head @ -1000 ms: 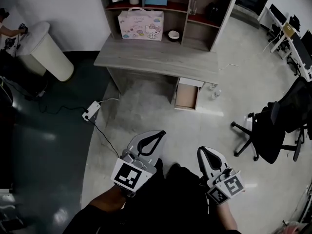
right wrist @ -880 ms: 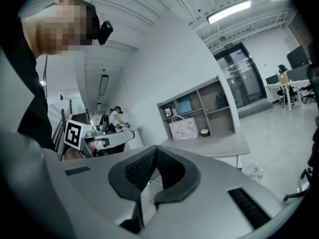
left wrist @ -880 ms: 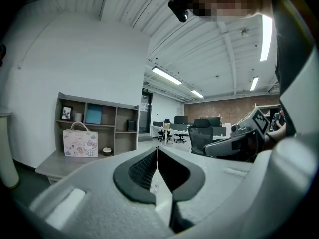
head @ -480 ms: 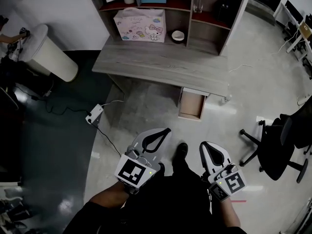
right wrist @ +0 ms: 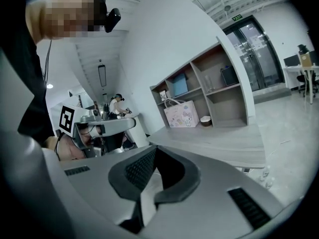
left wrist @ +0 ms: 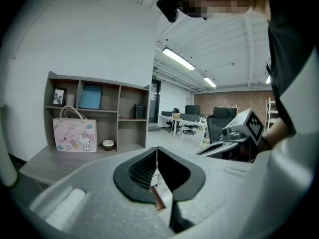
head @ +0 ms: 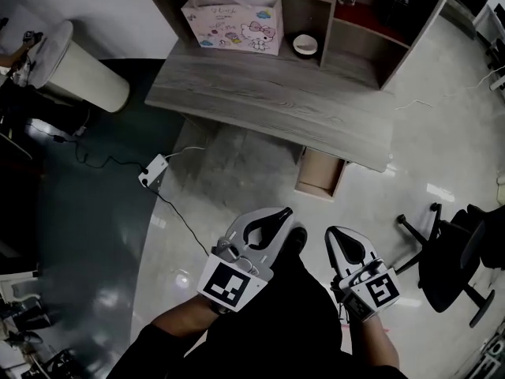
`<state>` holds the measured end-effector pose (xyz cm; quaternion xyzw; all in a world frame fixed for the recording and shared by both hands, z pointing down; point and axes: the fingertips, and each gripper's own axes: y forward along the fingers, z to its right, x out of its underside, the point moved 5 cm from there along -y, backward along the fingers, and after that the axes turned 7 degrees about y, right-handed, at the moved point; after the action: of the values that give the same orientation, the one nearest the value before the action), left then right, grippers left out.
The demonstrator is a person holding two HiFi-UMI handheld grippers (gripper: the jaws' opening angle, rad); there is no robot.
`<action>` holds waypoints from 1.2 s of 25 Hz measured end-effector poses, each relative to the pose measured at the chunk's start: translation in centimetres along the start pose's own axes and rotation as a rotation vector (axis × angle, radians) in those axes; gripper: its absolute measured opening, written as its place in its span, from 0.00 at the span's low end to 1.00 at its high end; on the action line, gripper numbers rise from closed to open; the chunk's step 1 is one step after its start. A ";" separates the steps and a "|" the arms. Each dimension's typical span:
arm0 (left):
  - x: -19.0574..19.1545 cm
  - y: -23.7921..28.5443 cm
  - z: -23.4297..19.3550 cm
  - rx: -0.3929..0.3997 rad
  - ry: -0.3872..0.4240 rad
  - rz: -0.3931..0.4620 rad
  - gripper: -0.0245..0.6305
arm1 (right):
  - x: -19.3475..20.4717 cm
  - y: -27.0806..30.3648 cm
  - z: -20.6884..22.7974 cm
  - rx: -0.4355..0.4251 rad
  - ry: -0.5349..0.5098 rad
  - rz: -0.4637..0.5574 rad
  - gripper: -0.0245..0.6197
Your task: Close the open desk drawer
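Observation:
The wooden desk [head: 268,93] stands ahead of me. Its drawer [head: 319,174] hangs pulled out below the right end of the top, showing an empty brown inside. In the head view my left gripper [head: 284,211] and right gripper [head: 332,231] are side by side over the pale floor, short of the drawer and touching nothing. Both point toward the desk. The left gripper [left wrist: 157,151] has its jaws closed tip to tip with nothing between them. In its own view the right gripper [right wrist: 155,148] is likewise shut and empty.
A pink printed bag [head: 233,22] and a small bowl [head: 305,46] sit at the back of the desk under a shelf unit. A black office chair [head: 454,263] stands at the right. A power strip [head: 152,170] with cables lies on the floor at the left, near a white bin [head: 79,73].
The desk and drawer have come closer and lower in the head view. Both grippers have travelled forward toward the desk, staying shut.

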<state>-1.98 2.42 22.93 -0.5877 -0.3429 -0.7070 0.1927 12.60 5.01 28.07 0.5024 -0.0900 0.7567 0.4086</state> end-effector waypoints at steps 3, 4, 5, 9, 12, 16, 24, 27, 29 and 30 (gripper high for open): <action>1.7 1.5 -1.6 0.006 0.006 -0.013 0.05 | 0.2 2.5 1.1 -0.007 0.007 -0.028 0.06; 2.3 1.9 -2.1 0.012 0.008 -0.020 0.05 | 0.3 3.3 1.5 -0.008 0.014 -0.029 0.06; 3.0 2.3 -2.6 0.016 0.010 -0.029 0.05 | 0.4 4.1 1.9 -0.008 0.021 -0.032 0.06; 6.5 3.9 -4.4 0.022 -0.057 -0.076 0.05 | 1.8 6.6 4.0 0.005 0.051 -0.059 0.06; 9.4 5.4 -5.3 0.036 -0.072 -0.110 0.05 | 3.8 8.2 6.2 0.019 0.073 -0.073 0.06; 13.4 7.4 -6.5 0.043 -0.086 -0.154 0.05 | 6.8 10.4 9.4 0.036 0.108 -0.097 0.06; 22.4 11.6 -6.8 0.070 -0.118 -0.231 0.05 | 13.3 14.3 14.8 0.037 0.145 -0.145 0.06; 25.7 12.7 -6.5 0.084 -0.136 -0.263 0.05 | 15.8 15.4 16.3 0.032 0.159 -0.164 0.06; 28.0 13.5 -6.5 0.093 -0.146 -0.286 0.05 | 17.7 16.2 17.4 0.031 0.169 -0.178 0.06; 29.3 13.8 -6.4 0.097 -0.150 -0.296 0.05 | 18.7 16.6 17.9 0.031 0.175 -0.185 0.06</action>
<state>-4.00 -7.89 54.26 -0.5718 -0.4729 -0.6645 0.0884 10.12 -5.67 56.77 0.4470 0.0044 0.7580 0.4750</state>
